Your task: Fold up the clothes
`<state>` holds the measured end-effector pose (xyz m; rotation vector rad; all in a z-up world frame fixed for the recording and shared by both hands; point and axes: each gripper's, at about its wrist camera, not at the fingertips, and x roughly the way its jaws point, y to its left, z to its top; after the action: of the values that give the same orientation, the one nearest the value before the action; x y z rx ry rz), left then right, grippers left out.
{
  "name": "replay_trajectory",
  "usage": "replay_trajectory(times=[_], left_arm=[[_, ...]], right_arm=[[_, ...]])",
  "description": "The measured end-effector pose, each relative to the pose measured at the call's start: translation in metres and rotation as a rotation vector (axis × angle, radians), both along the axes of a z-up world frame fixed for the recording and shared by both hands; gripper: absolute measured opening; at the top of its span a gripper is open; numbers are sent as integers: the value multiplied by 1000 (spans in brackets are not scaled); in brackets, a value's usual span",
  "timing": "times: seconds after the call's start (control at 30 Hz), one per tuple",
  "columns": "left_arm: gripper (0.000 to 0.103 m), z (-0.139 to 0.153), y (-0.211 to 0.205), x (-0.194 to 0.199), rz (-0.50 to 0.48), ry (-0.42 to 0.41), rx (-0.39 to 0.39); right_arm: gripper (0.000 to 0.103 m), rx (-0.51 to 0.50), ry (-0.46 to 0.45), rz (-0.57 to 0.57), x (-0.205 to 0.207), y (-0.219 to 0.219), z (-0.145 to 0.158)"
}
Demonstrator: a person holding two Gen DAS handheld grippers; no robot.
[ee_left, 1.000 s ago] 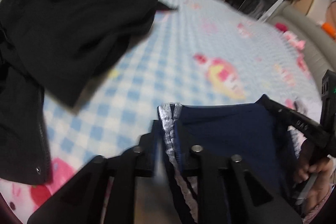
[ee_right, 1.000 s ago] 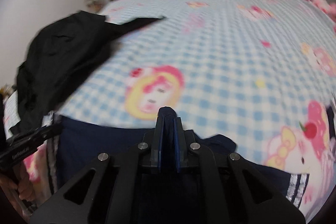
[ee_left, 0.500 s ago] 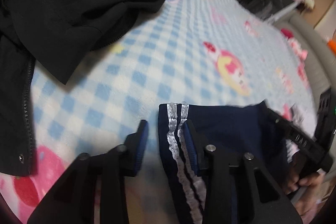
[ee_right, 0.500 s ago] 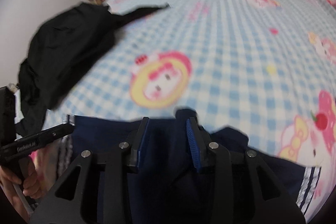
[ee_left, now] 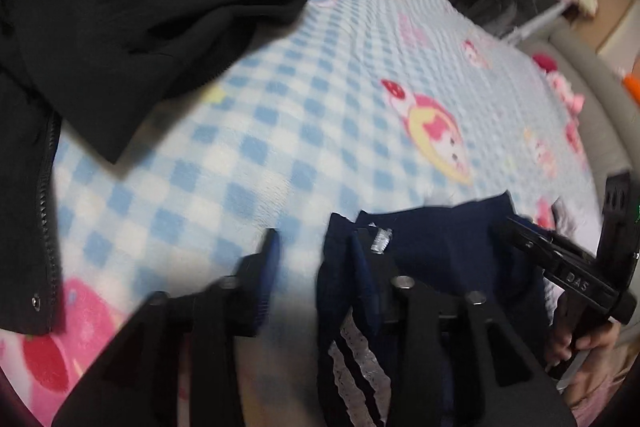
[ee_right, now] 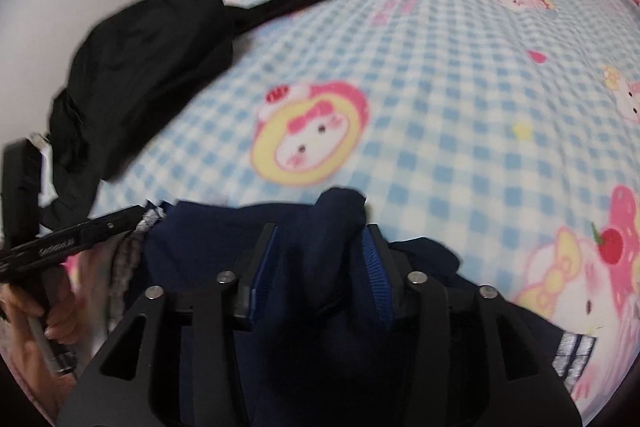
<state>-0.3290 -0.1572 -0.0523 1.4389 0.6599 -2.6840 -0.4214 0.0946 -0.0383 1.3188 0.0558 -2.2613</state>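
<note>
Both grippers—left gripper [ee_left: 314, 255], right gripper [ee_right: 320, 251]—now stand released, having clenched the navy garment [ee_right: 320, 307] a second earlier; we judge this fold laid down on the checked bedspread [ee_right: 440, 107].

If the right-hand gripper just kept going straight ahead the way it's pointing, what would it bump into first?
Probably the navy garment: a raised fold of it sits between the open right gripper's fingers. Past that lies the checked bedspread with its pink-and-yellow cartoon print. Depth is hard to judge through the fisheye.
</note>
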Motion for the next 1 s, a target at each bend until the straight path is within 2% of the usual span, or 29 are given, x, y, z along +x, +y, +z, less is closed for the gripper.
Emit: replay_trajectory(times=[0.07,0.1,0.13,0.17,0.23,0.3,0.37,0.43,0.47,0.5,0.53,0.57,0.6,0.63,0.67,0.7,0.73,0.77,0.83,0.93,1.0], left_arm=[[9,6,1,3,19,26,-21],[8,10,0,6,34,40,-39],[5,14,-2,8,49,54,-58],[5,18,-6,11,66,68,-69],[5,19,-17,15,98,77,-41],[6,14,-31,15,113,67,40],[9,8,-45,16,127,56,121],[17,6,-52,17,111,81,212],[27,6,-53,17,93,97,249],[34,7,-51,16,71,113,278],[48,7,-49,15,48,118,295],[51,7,-45,14,29,111,291],[51,4,-39,12,13,90,269],[51,1,-32,8,-3,62,237],[47,-4,-25,4,-13,26,190],[20,-10,-17,1,-19,-15,130],[12,-12,-12,-1,-20,-34,94],[12,-11,-9,-2,-16,-35,77],[7,-3,-11,0,3,3,75],[7,14,-19,7,23,76,64],[7,17,-26,10,41,94,73]], right_arm=[[44,12,-1,-6,-1,-8,-11],[37,15,8,-10,0,-11,-13],[15,11,29,-15,1,-12,-12],[8,0,49,-20,2,-12,-8],[8,-39,85,-43,4,-7,0],[8,-62,113,-77,3,0,6],[8,-74,97,-101,0,5,5],[8,-78,59,-120,-4,10,-1],[9,-87,42,-126,-5,11,-2],[12,-104,29,-128,-5,14,-2],[21,-121,21,-129,-5,15,-1],[29,-133,19,-126,-5,15,1],[32,-137,16,-117,-5,14,2],[40,-134,1,-102,-5,11,-1],[43,-125,-22,-84,-7,7,-5],[43,-105,-34,-71,-7,4,-10],[40,-67,-27,-66,-6,0,-13],[27,-30,-20,-60,-4,-4,-17],[11,-4,8,-61,-2,-7,-14],[6,-45,99,-86,5,-3,7],[6,-69,171,-109,10,1,23]])
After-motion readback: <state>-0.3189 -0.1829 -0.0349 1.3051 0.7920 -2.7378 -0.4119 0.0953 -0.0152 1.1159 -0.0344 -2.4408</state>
